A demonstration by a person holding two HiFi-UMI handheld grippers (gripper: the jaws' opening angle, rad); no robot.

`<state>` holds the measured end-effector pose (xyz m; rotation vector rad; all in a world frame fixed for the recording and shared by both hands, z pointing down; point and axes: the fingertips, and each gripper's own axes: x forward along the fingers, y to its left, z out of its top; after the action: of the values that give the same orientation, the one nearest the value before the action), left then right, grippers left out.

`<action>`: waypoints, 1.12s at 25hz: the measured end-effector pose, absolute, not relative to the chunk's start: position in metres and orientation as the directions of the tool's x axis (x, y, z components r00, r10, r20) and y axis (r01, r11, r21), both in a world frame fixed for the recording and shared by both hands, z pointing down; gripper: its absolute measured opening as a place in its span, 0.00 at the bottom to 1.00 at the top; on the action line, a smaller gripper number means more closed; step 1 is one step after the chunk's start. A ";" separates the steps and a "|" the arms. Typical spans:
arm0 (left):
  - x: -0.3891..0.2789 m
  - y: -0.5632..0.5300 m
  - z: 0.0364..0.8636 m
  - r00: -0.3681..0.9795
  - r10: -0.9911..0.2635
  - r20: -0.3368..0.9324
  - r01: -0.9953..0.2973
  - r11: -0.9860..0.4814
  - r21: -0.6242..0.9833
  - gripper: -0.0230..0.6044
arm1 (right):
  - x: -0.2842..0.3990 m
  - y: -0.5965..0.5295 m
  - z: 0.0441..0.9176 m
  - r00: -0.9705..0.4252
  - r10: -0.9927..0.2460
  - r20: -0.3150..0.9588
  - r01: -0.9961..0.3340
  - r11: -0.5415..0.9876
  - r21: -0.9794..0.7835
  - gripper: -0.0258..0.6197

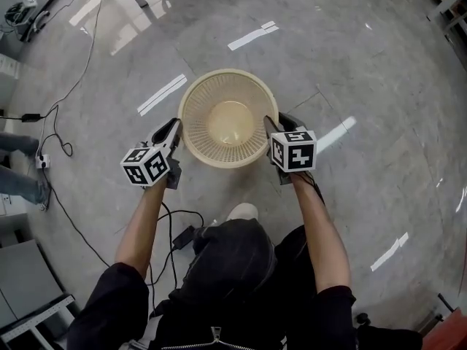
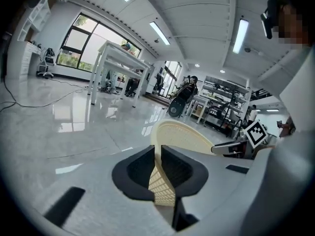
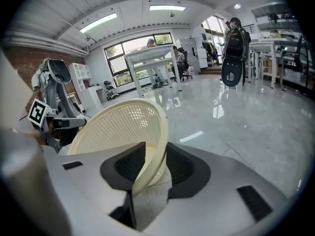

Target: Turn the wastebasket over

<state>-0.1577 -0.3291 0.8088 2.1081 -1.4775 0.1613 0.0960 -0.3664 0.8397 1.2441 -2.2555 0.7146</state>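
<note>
a round cream plastic wastebasket with lattice-mesh walls (image 1: 228, 119) sits between the two hand-held grippers, in front of the person's knees and over a glossy grey stone floor (image 1: 365, 86), its open mouth turned up toward the head view so the smooth solid bottom shows inside. whether its base touches the floor cannot be told. the left gripper (image 1: 175, 126) is clamped on the basket's left rim; in the left gripper view its dark ribbed pads stand close together with the thin mesh wall (image 2: 182, 134) pinched between them (image 2: 160, 154). the right gripper (image 1: 270, 126) holds the opposite rim; in the right gripper view its jaws stand wider, closed on the thick rolled edge of the basket (image 3: 123, 124) that runs down between the pads (image 3: 155, 156). each gripper carries a white cube printed with black square marker patterns, the left one (image 1: 146, 166) and the right one (image 1: 293, 150); these patterns are the only print that can be made out, and they spell no words. the right cube's marker also shows across the basket in the left gripper view (image 2: 256, 133), and the left cube's in the right gripper view (image 3: 37, 112). black cables (image 1: 66, 86) trail over the floor at the left toward a small white socket block (image 1: 42, 161). a white shoe tip (image 1: 242, 211) shows just below the basket.
</note>
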 end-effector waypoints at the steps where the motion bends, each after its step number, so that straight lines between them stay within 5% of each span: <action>1: -0.163 -0.327 0.812 0.371 -0.832 0.412 -0.904 -0.222 0.366 0.11 | 0.090 -0.367 0.838 -0.486 -0.621 0.614 -0.859 0.469 -0.205 0.23; 13: -0.190 -0.321 0.823 0.234 -0.840 0.489 -0.972 -0.208 0.108 0.10 | 0.049 -0.382 0.839 -0.482 -0.616 0.624 -0.830 0.549 -0.098 0.25; 20: -0.188 -0.332 0.827 0.227 -0.819 0.528 -0.974 -0.197 0.113 0.06 | 0.046 -0.395 0.845 -0.478 -0.582 0.658 -0.827 0.550 -0.115 0.25; 28: -0.196 -0.329 0.769 0.162 -0.922 0.352 -0.980 -0.191 -0.050 0.07 | 0.071 -0.393 0.781 -0.458 -0.707 0.540 -0.852 0.522 -0.039 0.25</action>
<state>-0.1961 -0.3290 0.7690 2.2425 -1.8641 0.4565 0.0710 -0.3926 0.7806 1.2724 -2.3026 0.4221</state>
